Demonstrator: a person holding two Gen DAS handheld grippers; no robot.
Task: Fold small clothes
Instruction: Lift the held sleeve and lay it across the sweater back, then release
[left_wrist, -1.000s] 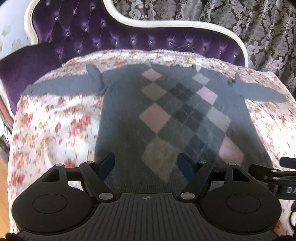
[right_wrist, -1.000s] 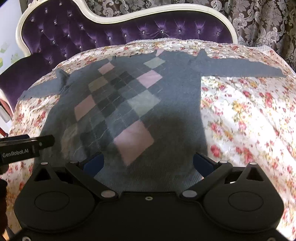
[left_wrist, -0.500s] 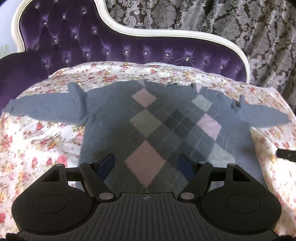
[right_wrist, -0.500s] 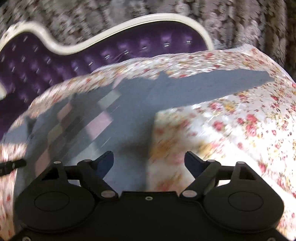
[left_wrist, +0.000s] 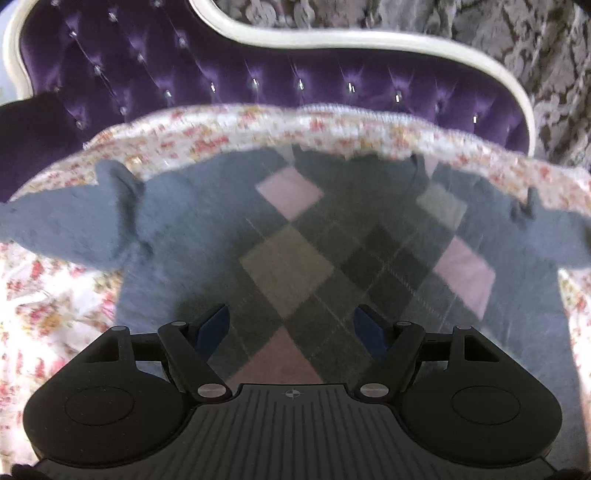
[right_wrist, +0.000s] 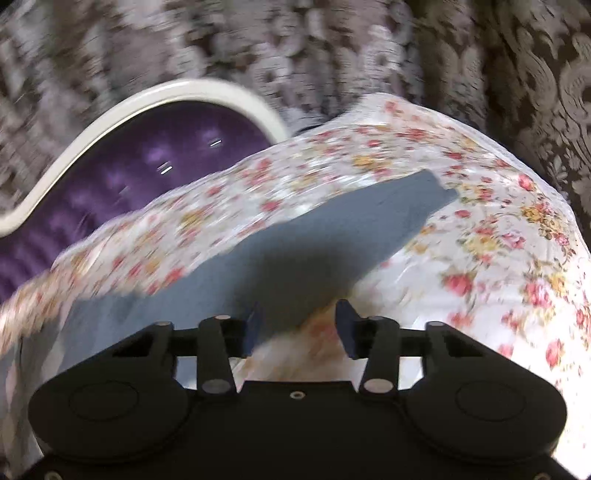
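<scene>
- Right gripper (right_wrist: 299, 325): black two-finger tool with blue pads; jaws have just been closing to about half width, with the lower edge of the right sleeve (right_wrist: 332, 240) in the gap. Pads not visibly pressing on cloth, so no grip yet.
- Left gripper (left_wrist: 291, 328): same build, jaws fairly wide, nothing between them, hovering over the chest of the sweater.
- Grey knit sweater with pink, olive and dark argyle diamonds (left_wrist: 295, 258): lies flat, front up, on the floral cotton sheet (left_wrist: 55, 295) that covers the purple tufted sofa with a cream frame (left_wrist: 258, 74). Collar towards the sofa's back edge, hem towards the front edge.
- Key relation: the right sleeve's long axis runs from just ahead of the right jaws out to the far right corner of the sheet, cuff end well apart from the tool. Right hand is clearly the nearer one; left sleeve (left_wrist: 62, 225) lies off to the left of the left gripper.
- Judgement: first fold not yet made; likely step is pinching the right sleeve near the shoulder and carrying it across the body.
- Materials: knit is soft, fuzzy and limp, will drape and drag; the sheet is smooth and wrinkled, could get pinched along with the sleeve.
- Right view is motion-blurred, so pad contact is uncertain.
</scene>
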